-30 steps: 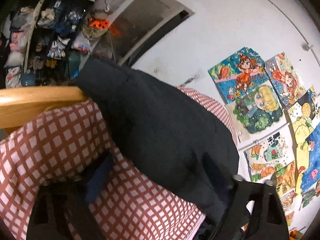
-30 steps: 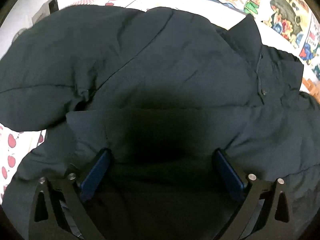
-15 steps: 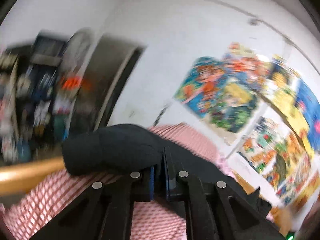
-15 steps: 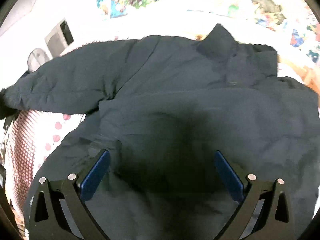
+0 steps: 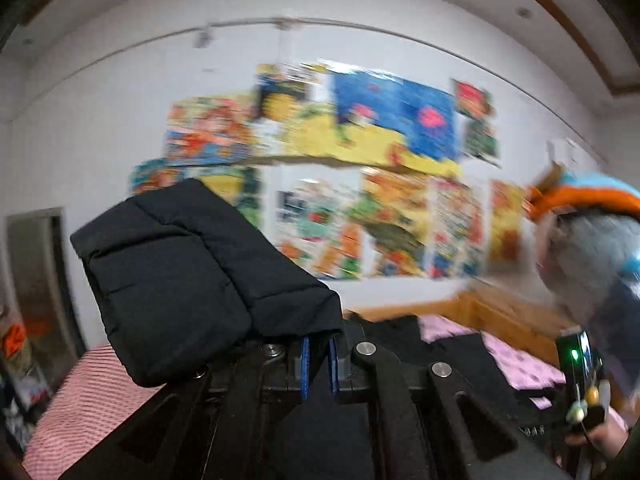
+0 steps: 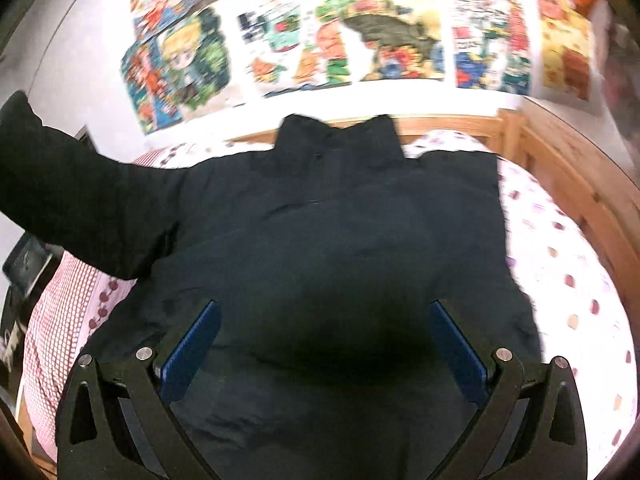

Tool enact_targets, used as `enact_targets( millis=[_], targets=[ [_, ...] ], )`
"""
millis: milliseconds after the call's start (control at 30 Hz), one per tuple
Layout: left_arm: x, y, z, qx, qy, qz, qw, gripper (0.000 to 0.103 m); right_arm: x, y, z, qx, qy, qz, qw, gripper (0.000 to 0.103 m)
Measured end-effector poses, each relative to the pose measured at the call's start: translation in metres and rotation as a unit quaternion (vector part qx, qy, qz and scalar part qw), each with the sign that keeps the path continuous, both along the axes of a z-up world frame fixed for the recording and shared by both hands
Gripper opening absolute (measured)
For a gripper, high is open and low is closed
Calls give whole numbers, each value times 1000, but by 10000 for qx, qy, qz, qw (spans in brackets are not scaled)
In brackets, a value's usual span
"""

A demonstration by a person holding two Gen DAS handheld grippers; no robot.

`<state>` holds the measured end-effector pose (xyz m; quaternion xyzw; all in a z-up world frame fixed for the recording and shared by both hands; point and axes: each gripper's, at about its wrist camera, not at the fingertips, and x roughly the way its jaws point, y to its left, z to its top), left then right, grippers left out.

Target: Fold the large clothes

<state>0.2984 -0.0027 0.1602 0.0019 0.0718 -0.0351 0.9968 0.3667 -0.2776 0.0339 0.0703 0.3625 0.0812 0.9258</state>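
A large black padded jacket [image 6: 340, 240] lies spread on the bed, collar toward the far wall. My left gripper [image 5: 318, 364] is shut on the cuff end of its left sleeve [image 5: 192, 276] and holds it lifted above the bed; the raised sleeve also shows in the right wrist view [image 6: 68, 196] at the left. My right gripper [image 6: 324, 344] is open and empty, hovering over the jacket's lower body, blue pads [image 6: 192, 344] wide apart.
The bed has a red checked cover [image 6: 52, 320] at the left and a white dotted sheet [image 6: 568, 280] at the right, with a wooden frame [image 6: 560, 152]. Colourful drawings [image 6: 320, 32] cover the wall. A person [image 5: 592, 264] holding the other gripper is at the right.
My left gripper has closed on the sleeve end and lifted it, swinging right toward the jacket body. My right gripper has pulled back and up, still open.
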Motion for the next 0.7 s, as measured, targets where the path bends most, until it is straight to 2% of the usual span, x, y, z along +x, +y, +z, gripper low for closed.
enact_targets(
  millis=[167, 333, 433, 567, 600, 633, 667, 700],
  targets=[
    [17, -61, -29, 327, 573, -876, 9940, 7, -5, -42, -13, 144, 55, -359, 9992, 102],
    [29, -119, -76, 930, 1138, -1611, 9759, 7, -2, -68, -34, 61, 172, -658, 9977, 102],
    [36, -139, -102, 1029, 1588, -1889, 9636, 7, -2, -81, -43, 79, 219, -782, 9967, 102],
    [57, -151, -139, 855, 2571, -2179, 9376, 7, -6, -105, -54, 544, 260, -1018, 9930, 102],
    [60, -152, -146, 802, 2804, -2284, 9288, 7, -9, -111, -58, 766, 225, -1028, 9915, 102],
    [64, -152, -155, 714, 3083, -2444, 9166, 9, -12, -121, -62, 1207, 168, -989, 9876, 102],
    [65, -153, -161, 683, 3233, -2518, 9096, 11, -13, -125, -65, 1501, 147, -964, 9839, 102],
    [64, -153, -165, 686, 3358, -2573, 9035, 23, -15, -130, -70, 1809, 125, -933, 9790, 102]
  ],
)
